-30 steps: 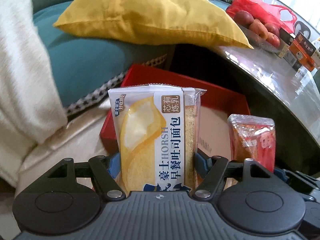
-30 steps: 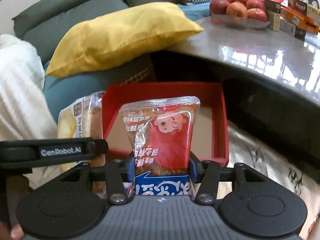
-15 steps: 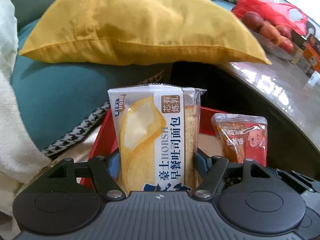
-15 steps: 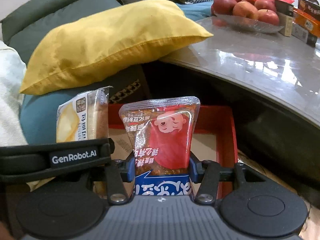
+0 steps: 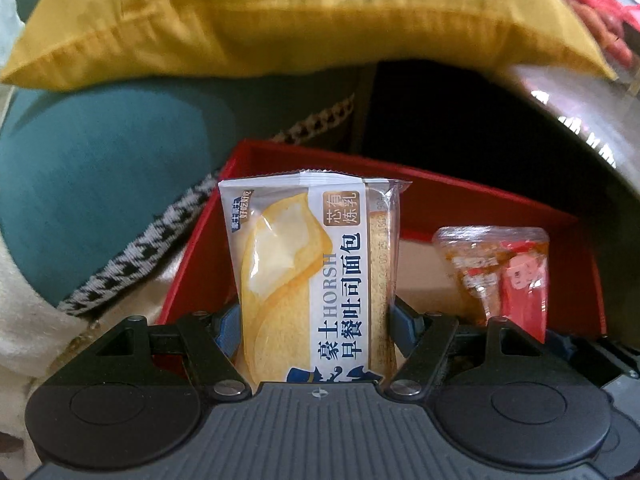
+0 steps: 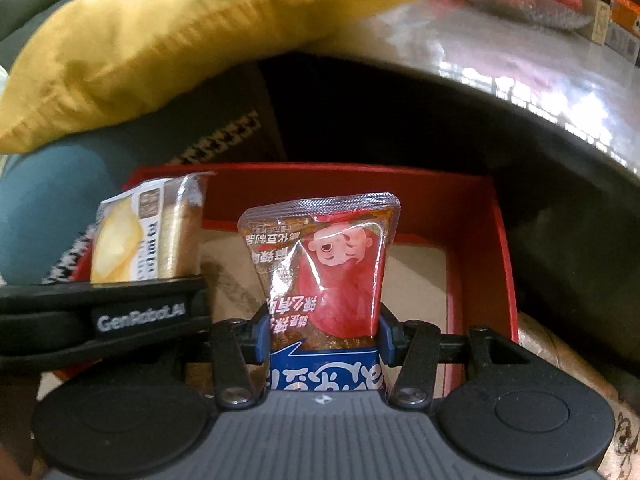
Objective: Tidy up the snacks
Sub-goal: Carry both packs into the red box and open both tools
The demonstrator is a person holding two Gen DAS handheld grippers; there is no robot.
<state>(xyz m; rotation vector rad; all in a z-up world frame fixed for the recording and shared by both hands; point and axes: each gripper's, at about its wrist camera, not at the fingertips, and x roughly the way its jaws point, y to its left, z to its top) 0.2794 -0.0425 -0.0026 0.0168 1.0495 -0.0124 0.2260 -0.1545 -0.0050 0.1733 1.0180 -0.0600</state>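
The left gripper (image 5: 316,320) pinches an upright bread pack (image 5: 308,276) over the red box (image 5: 480,204). Beside it, the right gripper (image 6: 324,334) clamps a red snack pouch (image 6: 324,264) above the same box, which sits below the yellow cushion (image 5: 280,12).

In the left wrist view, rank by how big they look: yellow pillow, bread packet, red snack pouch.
1. yellow pillow, largest
2. bread packet, though nearness to the camera inflates it
3. red snack pouch, smallest, and partly hidden behind the gripper housing
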